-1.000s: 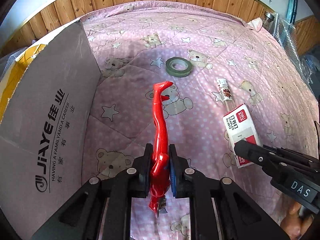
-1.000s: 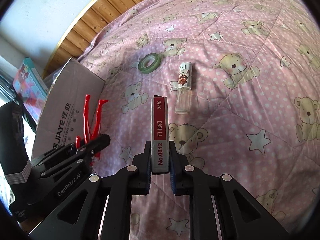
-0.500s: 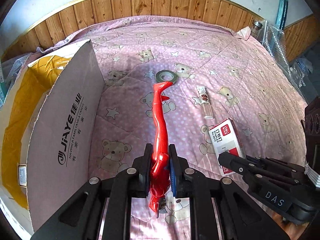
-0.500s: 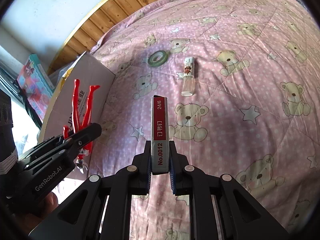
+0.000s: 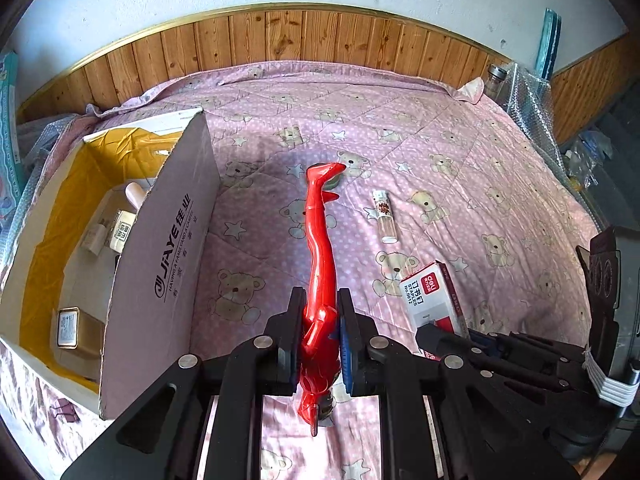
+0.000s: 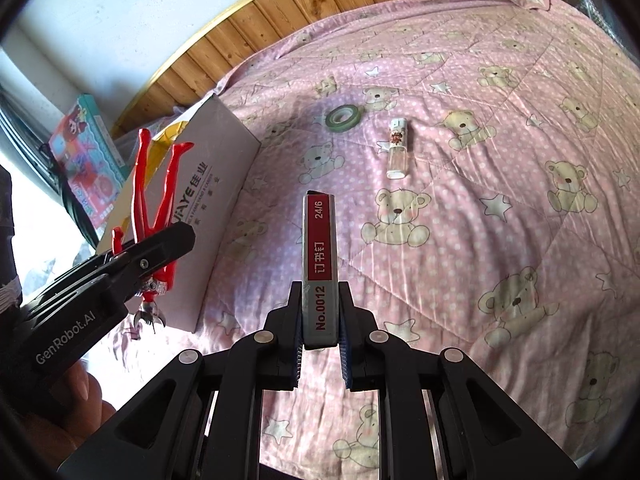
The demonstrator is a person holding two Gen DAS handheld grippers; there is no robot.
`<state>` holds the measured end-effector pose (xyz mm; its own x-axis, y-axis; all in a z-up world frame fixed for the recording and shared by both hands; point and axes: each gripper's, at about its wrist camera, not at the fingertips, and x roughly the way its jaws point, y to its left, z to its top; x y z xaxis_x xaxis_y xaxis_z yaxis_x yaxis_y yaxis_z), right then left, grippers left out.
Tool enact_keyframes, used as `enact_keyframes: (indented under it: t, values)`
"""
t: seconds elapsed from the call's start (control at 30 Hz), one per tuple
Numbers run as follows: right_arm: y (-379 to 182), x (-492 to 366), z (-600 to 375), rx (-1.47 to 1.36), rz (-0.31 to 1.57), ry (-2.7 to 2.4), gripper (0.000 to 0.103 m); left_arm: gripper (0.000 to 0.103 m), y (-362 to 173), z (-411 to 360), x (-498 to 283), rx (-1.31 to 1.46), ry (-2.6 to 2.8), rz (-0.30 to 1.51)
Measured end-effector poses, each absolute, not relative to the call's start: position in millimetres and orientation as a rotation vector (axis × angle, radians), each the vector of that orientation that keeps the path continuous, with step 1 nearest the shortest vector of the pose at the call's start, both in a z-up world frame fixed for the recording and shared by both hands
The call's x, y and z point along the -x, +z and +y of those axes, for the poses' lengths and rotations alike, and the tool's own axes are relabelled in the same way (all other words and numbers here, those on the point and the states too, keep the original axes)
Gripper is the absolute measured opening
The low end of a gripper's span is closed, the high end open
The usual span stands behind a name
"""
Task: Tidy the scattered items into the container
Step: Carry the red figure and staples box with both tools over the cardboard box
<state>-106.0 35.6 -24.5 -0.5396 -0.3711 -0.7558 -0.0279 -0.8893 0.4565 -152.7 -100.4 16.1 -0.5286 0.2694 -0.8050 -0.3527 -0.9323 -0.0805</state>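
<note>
While our left gripper [image 5: 319,336] pinches the pliers [image 5: 320,248] and the right gripper [image 6: 319,320] the staple box [image 6: 320,248], both above the quilt [image 6: 480,200], we carry them over the carton [image 5: 160,240] wall at the quilt's left edge before releasing.

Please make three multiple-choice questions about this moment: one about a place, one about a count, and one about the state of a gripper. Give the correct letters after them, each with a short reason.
1. Where does the cardboard box stand from the left gripper?
A. on its left
B. on its right
C. straight behind the tape roll

2. How many loose items lie on the pink quilt?
A. none
B. two
C. four

3. What does the right gripper hold?
A. nothing
B. the red pliers
C. the staples box

Answers: 1 A, the box fills the left part of the left wrist view. 2 B, only the green tape roll and the small clear bottle remain. 3 C, its fingers clamp the staples box; the red pliers sit in the left gripper.
</note>
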Motion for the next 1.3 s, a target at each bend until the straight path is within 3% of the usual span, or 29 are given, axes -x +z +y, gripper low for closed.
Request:
enact_keyframes:
  t: [0.9, 1.3]
  values:
    - [29.7, 78.2, -56.7, -1.214, -0.442, -2.43, 0.016, 0.016, 58.0, -207.5, 92.0, 1.243, 2.636, -0.063]
    - [46.7, 87.1, -71.6, -1.209, -0.33, -2.469, 0.016, 0.016, 73.8, -216.6, 98.5, 1.204, 2.661, -0.091]
